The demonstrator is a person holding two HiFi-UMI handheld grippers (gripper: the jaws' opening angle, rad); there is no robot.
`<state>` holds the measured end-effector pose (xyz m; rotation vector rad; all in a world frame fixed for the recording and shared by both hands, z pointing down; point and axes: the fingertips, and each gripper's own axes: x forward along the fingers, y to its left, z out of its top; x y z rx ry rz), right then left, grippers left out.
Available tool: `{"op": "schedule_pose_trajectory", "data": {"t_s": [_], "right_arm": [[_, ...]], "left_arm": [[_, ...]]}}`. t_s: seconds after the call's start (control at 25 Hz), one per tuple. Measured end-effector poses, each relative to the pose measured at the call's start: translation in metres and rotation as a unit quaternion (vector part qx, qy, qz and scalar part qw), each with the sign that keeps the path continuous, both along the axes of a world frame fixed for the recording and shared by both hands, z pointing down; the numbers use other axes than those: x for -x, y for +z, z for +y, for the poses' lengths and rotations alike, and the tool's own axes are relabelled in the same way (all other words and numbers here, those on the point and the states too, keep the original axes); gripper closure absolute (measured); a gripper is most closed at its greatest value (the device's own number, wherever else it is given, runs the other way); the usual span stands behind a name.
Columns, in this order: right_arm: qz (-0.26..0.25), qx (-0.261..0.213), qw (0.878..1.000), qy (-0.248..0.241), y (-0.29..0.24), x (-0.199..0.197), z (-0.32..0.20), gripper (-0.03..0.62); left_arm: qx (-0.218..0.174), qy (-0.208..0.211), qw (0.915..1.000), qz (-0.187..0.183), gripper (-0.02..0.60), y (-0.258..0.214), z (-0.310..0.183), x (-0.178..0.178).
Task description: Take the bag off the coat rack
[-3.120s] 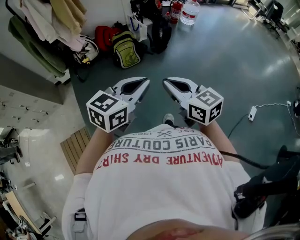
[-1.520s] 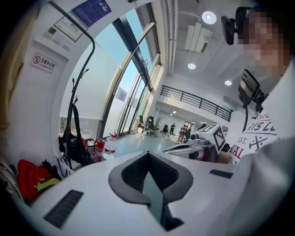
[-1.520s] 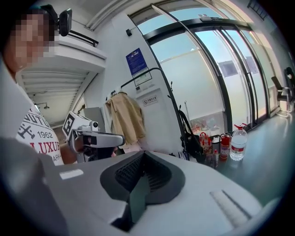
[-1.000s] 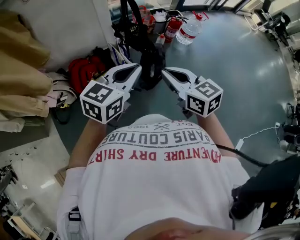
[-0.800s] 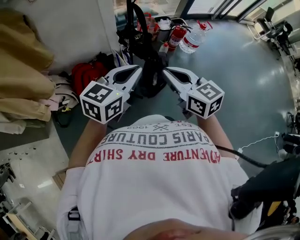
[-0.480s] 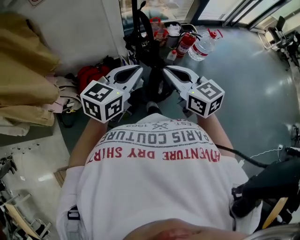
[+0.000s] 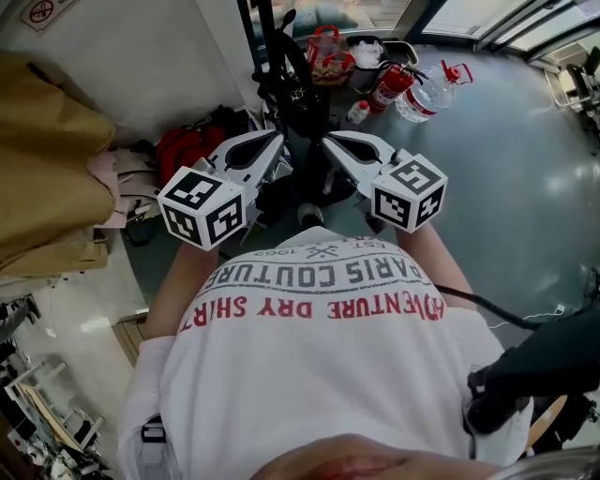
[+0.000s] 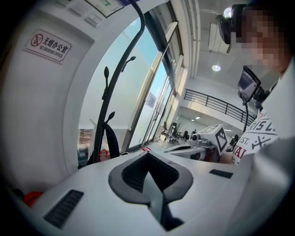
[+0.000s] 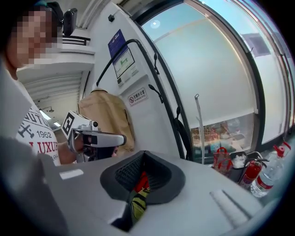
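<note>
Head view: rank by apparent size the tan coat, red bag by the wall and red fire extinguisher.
Largest: tan fabric coat, though it hangs nearer the camera.
Then: red fabric bag.
Smallest: red metal fire extinguisher.

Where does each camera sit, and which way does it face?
Head view: on the person's head, facing steeply down over the white shirt, left gripper and right gripper, toward the coat rack.
Left gripper view: along its shut jaws toward the coat rack and window; right gripper and shirt at right.
Right gripper view: along its shut jaws toward the coat rack; left gripper at left.
Shared: all show the coat rack.
</note>
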<state>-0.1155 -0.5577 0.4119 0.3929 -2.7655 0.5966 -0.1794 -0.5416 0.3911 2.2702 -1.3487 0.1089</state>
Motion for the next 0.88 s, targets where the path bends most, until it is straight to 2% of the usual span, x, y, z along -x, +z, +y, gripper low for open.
{"op": "schedule_pose_trajectory", "data": {"t_s": [0.2, 0.36, 0.48, 0.68, 0.88], "right_arm": [[0.007, 0.005, 1.000, -0.014, 0.018, 0.010, -0.028, 0.592], [0.011, 0.004, 1.000, -0.028, 0.025, 0.022, -0.037, 0.592], [0.020, -0.008, 1.000, -0.018, 0.024, 0.027, -0.051, 0.591], [0.020, -0.058, 0.998, 0.007, 0.005, 0.044, -0.093, 0.588], [0.032, -0.143, 0.988, 0.038, -0.011, 0.073, -0.140, 0.528]], "left_arm": [[0.014, -0.021, 0.9996, 0.017, 0.580, 0.021, -0.026, 0.012], [0.008, -0.028, 0.9995, 0.014, 0.580, 0.021, -0.038, 0.022], [0.006, -0.033, 0.9993, 0.014, 0.580, 0.018, -0.046, 0.028], [0.009, -0.043, 0.9990, 0.011, 0.580, 0.019, -0.054, 0.036], [0.008, -0.057, 0.9983, 0.004, 0.579, 0.016, -0.060, 0.051]]}}
